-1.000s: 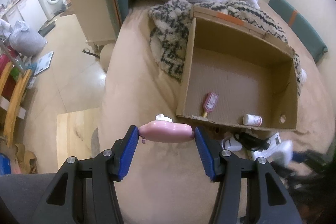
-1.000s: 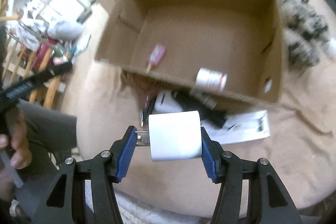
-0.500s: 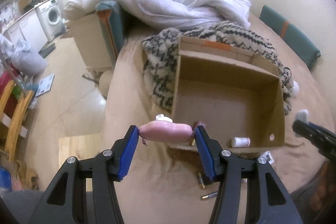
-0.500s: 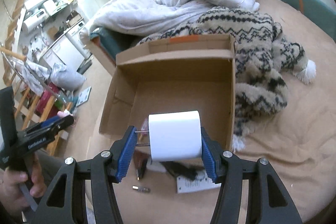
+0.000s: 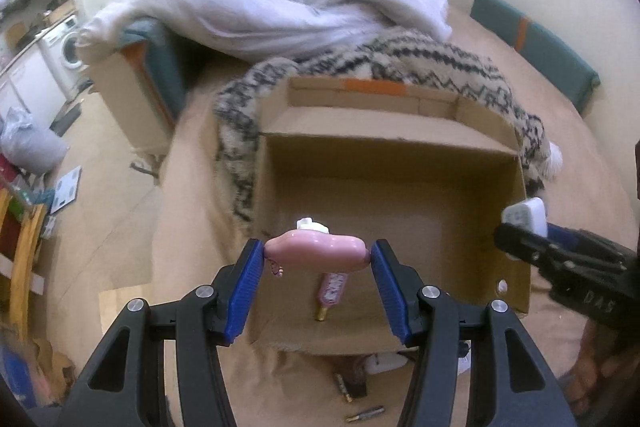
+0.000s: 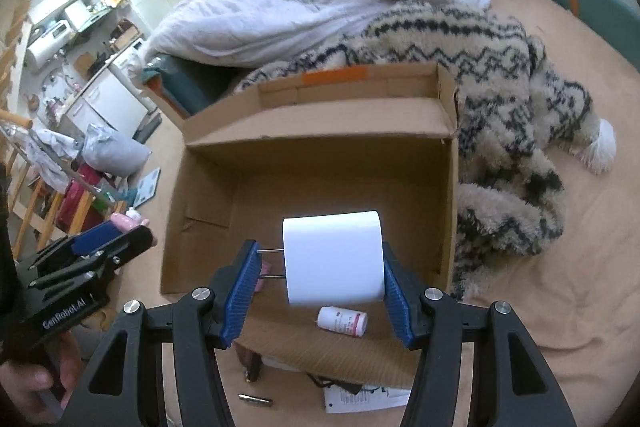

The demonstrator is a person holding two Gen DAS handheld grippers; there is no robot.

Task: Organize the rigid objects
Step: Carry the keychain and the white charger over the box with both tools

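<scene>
Left wrist view: left gripper point(image 5: 317, 257) is clamped on a pink bottle point(image 5: 316, 251) with a white cap, held sideways between the blue pads over the near-left part of the open cardboard box point(image 5: 400, 131). Box sits on a tan bed sheet point(image 5: 192, 227), patterned fleece blanket point(image 5: 432, 63) and white duvet point(image 5: 280, 3) at its far side. Inside the box, a pink tube point(image 5: 332, 287) lies near the front wall. Two batteries point(image 5: 364, 418) lie on the sheet just in front of the box. Right gripper point(image 5: 524, 227) enters from the right edge, holding a white charger point(image 5: 526, 217) over the box's right wall. Right wrist view: right gripper point(image 6: 320, 267) pinches the white charger point(image 6: 334, 259) sideways, prongs touching the left pad, above the near half of the cardboard box point(image 6: 320, 131). White pill bottle point(image 6: 342, 321) lies on its side on the box floor near the front wall. Paper leaflet point(image 6: 364, 397) and one battery point(image 6: 256, 399) on the sheet in front of the box. Left gripper point(image 6: 120, 227) is visible at the left, beside the box's left wall, pink bottle point(image 6: 126, 221) between its fingers.
</scene>
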